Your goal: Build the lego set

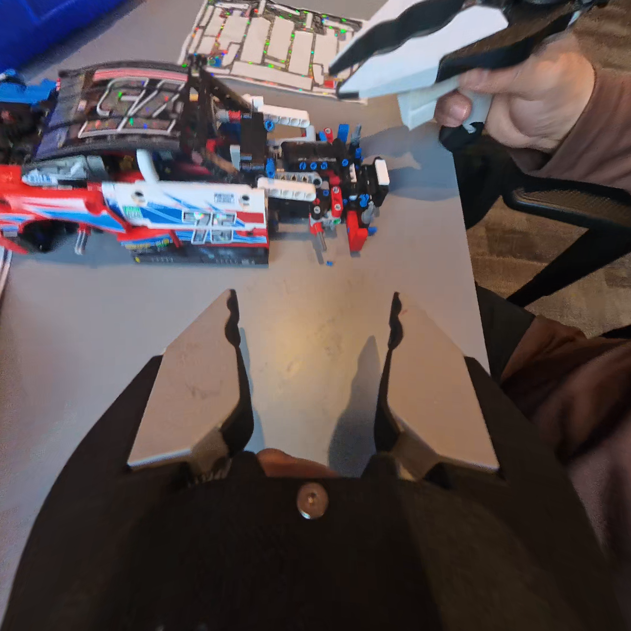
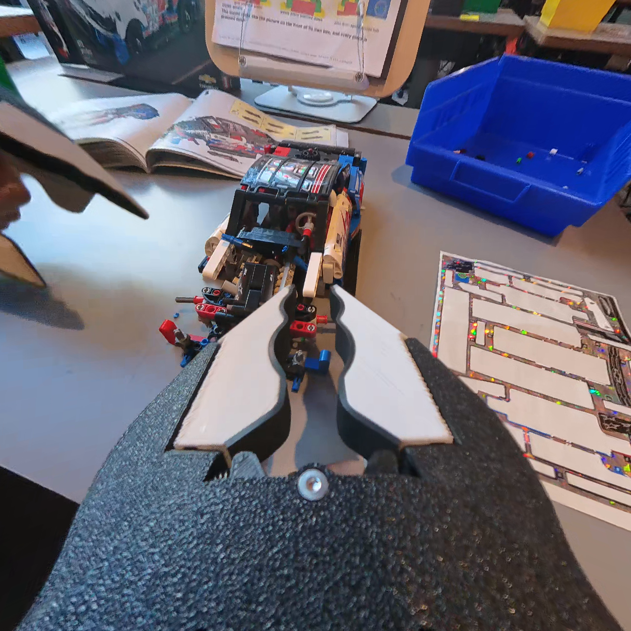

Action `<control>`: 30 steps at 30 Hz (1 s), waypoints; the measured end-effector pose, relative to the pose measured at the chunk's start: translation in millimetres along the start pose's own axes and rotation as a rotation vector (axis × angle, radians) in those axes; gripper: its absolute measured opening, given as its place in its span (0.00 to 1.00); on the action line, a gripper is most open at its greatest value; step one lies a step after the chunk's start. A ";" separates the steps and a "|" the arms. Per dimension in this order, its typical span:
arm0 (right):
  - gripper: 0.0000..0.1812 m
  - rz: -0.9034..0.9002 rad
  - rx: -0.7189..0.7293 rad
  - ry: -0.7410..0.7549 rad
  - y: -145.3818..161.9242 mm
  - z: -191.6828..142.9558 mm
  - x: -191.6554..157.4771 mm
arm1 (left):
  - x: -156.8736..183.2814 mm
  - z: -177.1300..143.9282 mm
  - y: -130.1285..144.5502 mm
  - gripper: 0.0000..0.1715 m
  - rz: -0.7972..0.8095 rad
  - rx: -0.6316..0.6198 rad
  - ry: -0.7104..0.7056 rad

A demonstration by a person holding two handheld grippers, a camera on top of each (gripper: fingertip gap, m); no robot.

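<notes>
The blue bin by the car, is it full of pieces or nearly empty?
Nearly empty. In the right wrist view the blue bin shows mostly bare floor, with only a few tiny loose pieces scattered inside.

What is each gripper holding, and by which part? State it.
Nothing is held. The left gripper is open over bare table; the right gripper is open with nothing clamped, above the lego car front.

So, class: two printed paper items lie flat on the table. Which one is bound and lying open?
The instruction booklet beyond the car, pages spread. The sticker sheet is one loose page.
</notes>
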State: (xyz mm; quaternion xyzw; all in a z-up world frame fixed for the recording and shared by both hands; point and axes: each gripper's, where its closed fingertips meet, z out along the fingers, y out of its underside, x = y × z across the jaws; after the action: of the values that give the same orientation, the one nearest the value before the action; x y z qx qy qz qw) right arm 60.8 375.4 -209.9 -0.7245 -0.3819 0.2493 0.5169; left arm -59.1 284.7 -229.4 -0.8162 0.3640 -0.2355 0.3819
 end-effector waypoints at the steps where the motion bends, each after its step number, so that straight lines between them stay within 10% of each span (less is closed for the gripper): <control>1: 0.10 -0.006 0.023 0.009 -3.7 -1.8 1.8 | 1.7 -2.4 5.3 0.50 -0.013 0.023 -0.011; 11: 0.11 -0.048 0.071 0.127 -13.2 -1.9 27.9 | 1.4 -29.5 0.5 0.44 -0.185 0.302 0.007; 30: 0.11 0.197 0.298 0.027 -42.2 0.4 49.2 | 21.5 -38.3 -0.5 0.38 -0.177 0.326 0.221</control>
State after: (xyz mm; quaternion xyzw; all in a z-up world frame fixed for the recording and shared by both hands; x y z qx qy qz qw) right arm 76.8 422.8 -168.7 -0.6769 -0.2609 0.3428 0.5968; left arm -70.8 251.0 -203.9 -0.7415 0.2875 -0.4121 0.4445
